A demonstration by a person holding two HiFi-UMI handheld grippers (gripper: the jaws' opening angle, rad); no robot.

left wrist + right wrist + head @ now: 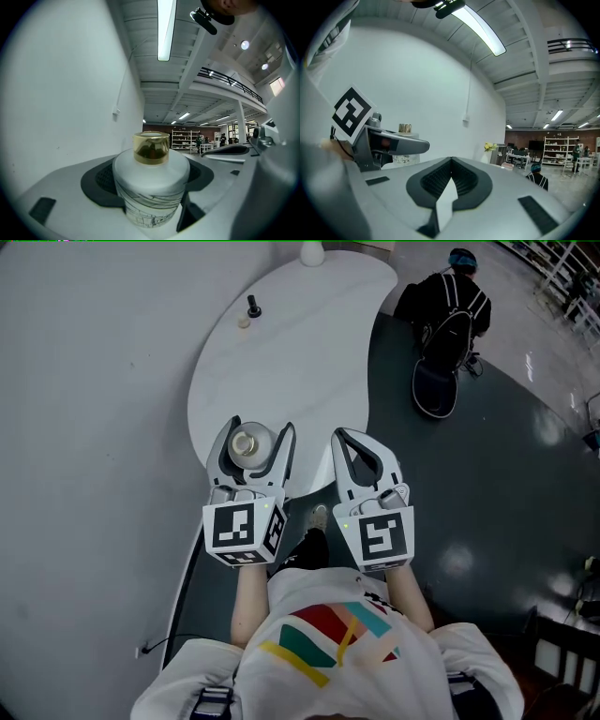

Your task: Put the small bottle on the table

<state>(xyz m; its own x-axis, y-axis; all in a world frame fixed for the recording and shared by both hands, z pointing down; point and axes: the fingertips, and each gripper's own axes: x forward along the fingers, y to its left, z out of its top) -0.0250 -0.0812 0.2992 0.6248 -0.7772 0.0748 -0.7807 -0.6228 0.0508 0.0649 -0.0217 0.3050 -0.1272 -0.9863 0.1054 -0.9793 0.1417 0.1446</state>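
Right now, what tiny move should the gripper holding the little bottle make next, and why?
Probably ease the left hand-held gripper a little forward. Its jaws are shut on the small white gold-capped bottle, which stands upright. In the head view it hangs just over the near edge of the curved white table, so more tabletop underneath seems safer before lowering.

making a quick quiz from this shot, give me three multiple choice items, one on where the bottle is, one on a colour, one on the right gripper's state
1. Where is the small bottle?
A on the floor
B held in the left gripper
C on a shelf

2. What colour is its cap?
A red
B gold
C blue

3. What state is the right gripper in?
A wide open
B shut on a cup
C shut, empty

Key: 1 B, the jaws flank the bottle's body; 2 B, the cap shines gold; 3 C, its jaws meet with nothing between.
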